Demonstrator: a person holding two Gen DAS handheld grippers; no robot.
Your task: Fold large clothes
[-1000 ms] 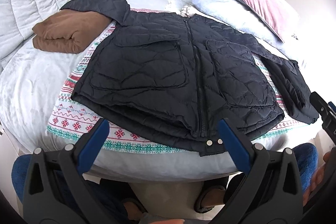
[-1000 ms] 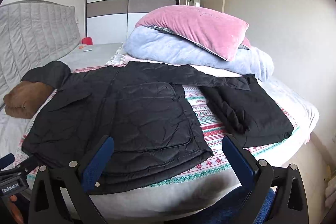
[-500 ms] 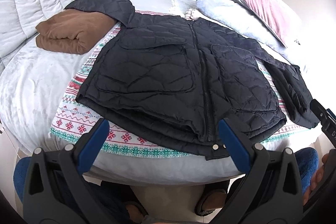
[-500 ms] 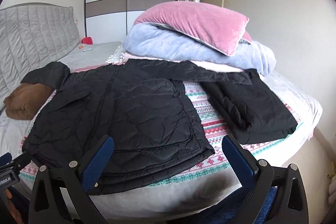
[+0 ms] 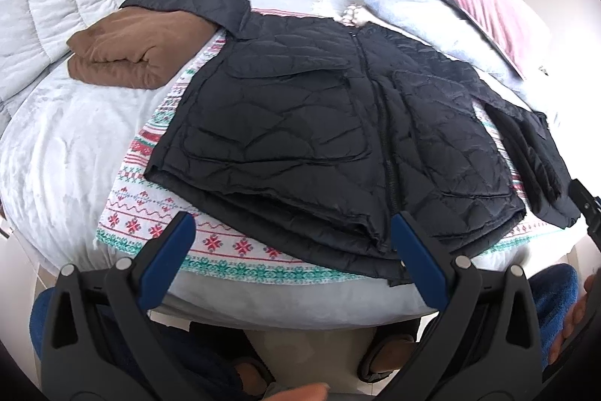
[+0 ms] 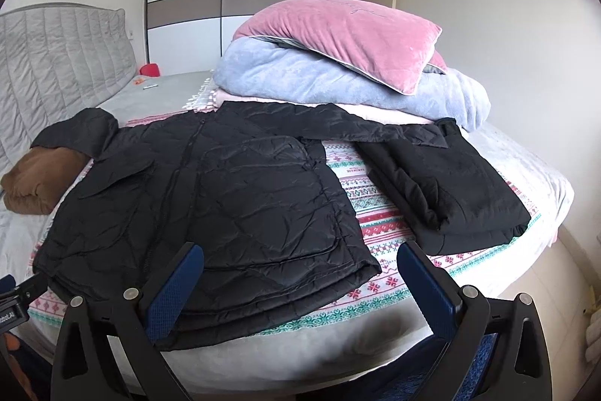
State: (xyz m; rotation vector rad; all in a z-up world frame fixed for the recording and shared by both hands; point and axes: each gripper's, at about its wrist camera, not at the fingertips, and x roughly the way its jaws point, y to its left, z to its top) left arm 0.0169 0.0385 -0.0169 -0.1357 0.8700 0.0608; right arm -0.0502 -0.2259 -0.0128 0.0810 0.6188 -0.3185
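The jacket (image 5: 323,123) is spread flat on the bed (image 5: 64,153), just ahead of both empty, wide-open hand-held grippers, left (image 5: 296,247) and right (image 6: 300,273). Probably light, soft, slippery; the hem corners are best pinched.

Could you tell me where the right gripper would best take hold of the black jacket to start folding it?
Probably the right sleeve. It lies stretched flat toward the folded black garment, with its cuff end overlapping it. The right gripper, open at the bed's near edge, could reach over the patterned blanket and pinch the sleeve's thin near edge.
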